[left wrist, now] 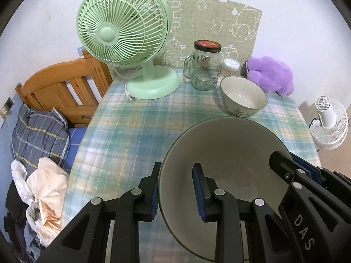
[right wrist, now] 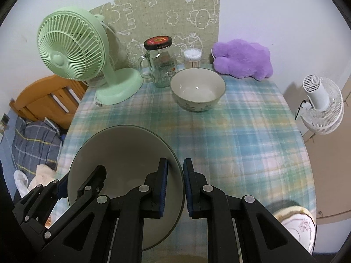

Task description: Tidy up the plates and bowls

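- The left tool (left wrist: 178, 191) straddles the left rim of the large grey bowl (left wrist: 228, 153): one pad outside the wall, one inside. The pads look closed on the rim, though contact is hard to confirm.
- The right tool (right wrist: 176, 189) straddles the opposite rim of the same large grey bowl (right wrist: 122, 153) in like manner, apparently clamped.
- The small patterned bowl (right wrist: 198, 89) stands on the worktop (right wrist: 241, 135) straight ahead of both tools and well apart, slightly to the right of the held bowl.
- My judgement: nesting calls for a carry forward and a little rightward.
- A flowered plate (right wrist: 300, 225) lies beside the right tool, on its right.
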Demonstrator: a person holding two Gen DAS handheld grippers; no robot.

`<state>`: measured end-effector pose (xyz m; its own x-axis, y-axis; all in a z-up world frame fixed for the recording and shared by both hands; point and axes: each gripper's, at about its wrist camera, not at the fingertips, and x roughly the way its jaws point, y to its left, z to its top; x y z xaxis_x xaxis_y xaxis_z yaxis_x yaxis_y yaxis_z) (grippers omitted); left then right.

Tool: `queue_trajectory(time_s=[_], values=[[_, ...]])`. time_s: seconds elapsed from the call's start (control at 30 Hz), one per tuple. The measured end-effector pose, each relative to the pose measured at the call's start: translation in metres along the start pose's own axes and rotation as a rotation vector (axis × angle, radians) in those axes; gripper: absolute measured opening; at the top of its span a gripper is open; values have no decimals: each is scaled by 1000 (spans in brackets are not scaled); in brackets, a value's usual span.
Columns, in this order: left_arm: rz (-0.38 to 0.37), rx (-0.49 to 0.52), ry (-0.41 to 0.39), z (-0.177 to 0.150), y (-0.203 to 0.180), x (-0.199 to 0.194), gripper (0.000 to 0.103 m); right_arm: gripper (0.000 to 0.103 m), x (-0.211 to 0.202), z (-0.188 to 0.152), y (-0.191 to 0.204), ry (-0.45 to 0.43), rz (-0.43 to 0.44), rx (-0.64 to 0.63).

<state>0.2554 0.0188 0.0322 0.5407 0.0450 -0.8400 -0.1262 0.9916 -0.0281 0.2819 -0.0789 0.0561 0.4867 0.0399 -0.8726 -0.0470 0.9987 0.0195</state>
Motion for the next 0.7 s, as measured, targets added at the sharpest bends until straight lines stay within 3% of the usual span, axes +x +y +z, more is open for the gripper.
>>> queue_trajectory(time_s=[0.7], values=[[11,-31,-29,-63,-31,-60,26,18,-63,-60,-37,-34,33,-43]])
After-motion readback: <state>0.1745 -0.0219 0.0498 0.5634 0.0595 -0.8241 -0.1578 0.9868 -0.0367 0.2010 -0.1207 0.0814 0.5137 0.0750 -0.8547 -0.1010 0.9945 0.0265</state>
